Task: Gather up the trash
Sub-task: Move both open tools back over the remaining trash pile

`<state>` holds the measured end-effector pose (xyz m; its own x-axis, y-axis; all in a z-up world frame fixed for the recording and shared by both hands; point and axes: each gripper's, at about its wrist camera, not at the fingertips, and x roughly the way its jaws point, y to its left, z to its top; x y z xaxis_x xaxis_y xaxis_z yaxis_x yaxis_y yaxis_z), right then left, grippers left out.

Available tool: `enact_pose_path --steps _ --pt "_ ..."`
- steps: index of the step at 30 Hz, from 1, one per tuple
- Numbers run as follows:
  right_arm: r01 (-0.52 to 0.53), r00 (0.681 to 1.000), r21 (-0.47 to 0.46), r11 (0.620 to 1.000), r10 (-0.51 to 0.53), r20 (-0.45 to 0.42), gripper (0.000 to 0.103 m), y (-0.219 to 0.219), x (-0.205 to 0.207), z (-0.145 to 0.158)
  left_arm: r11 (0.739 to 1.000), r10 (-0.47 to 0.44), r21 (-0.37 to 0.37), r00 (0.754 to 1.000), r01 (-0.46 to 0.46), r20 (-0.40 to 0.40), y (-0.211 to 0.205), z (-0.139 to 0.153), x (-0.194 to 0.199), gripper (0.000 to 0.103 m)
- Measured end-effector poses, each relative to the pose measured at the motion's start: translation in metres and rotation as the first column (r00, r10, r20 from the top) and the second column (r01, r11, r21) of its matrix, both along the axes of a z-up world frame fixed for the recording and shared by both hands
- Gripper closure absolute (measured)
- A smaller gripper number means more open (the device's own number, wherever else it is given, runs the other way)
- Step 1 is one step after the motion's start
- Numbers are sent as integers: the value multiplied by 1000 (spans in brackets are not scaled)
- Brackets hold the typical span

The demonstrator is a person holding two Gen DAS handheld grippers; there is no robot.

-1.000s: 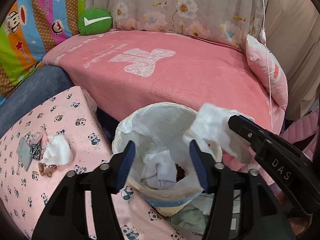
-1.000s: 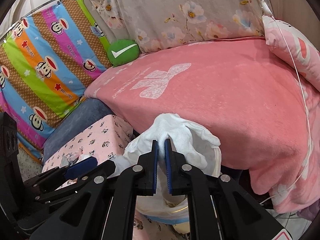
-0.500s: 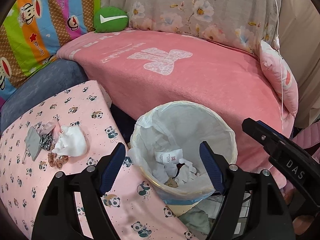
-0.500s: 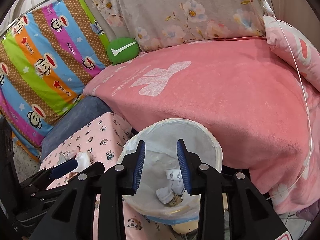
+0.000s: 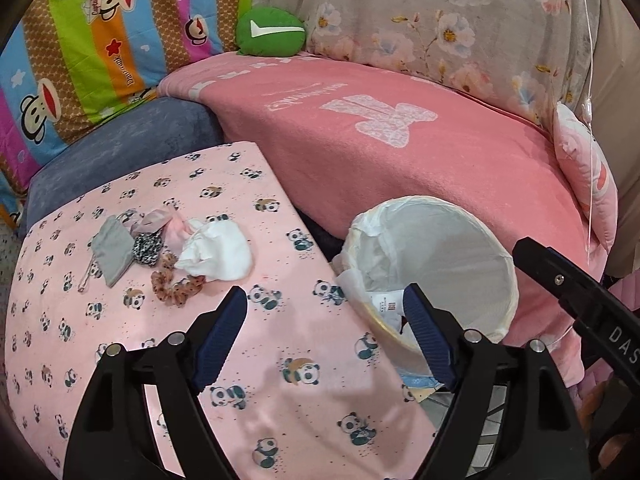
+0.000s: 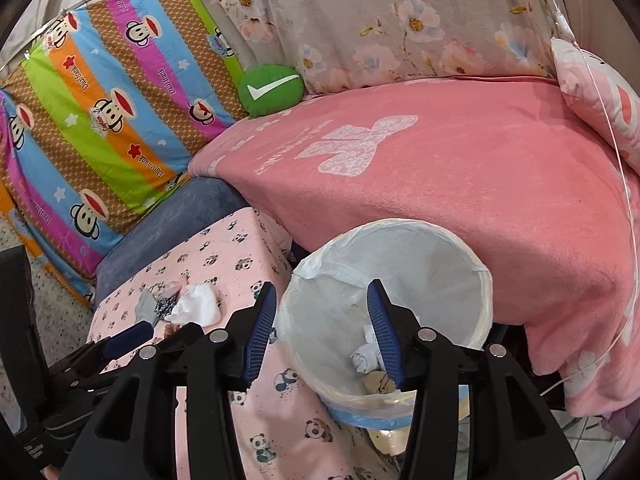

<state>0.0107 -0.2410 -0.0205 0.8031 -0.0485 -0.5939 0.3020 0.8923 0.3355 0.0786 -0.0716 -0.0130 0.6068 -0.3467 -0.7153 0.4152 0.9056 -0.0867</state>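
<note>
Left claw (image 5: 324,320) wide open, empty, right claw (image 6: 322,312) wide open above bin (image 6: 486,280)

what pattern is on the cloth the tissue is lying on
Pink with small pandas: the cloth under the tissue shows best in the left wrist view.

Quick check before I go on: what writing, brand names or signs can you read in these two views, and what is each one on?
"DAS", cut off by the frame edge: on the right gripper's black arm, seen in the left wrist view.
"Paul Frank": repeated on the striped monkey sheet.
White check mark: on the green cushion.
Script on the pink blanket: too stylised to read.
Label on white packaging in the bin: too small.
Left gripper: no text.
</note>
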Motion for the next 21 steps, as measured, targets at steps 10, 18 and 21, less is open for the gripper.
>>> enact_pose_path --steps 10,18,21 --pt "-110 993 -32 993 109 -36 47 66 31 -3 995 94 -20 995 -95 -32 64 -12 16 25" --pt "-156 985 -14 988 154 -77 46 103 68 -20 989 150 -4 986 -151 -76 112 -37 38 22" --pt "-164 982 2 987 163 -90 47 112 82 -28 984 178 -9 979 -180 -103 129 -45 49 22"
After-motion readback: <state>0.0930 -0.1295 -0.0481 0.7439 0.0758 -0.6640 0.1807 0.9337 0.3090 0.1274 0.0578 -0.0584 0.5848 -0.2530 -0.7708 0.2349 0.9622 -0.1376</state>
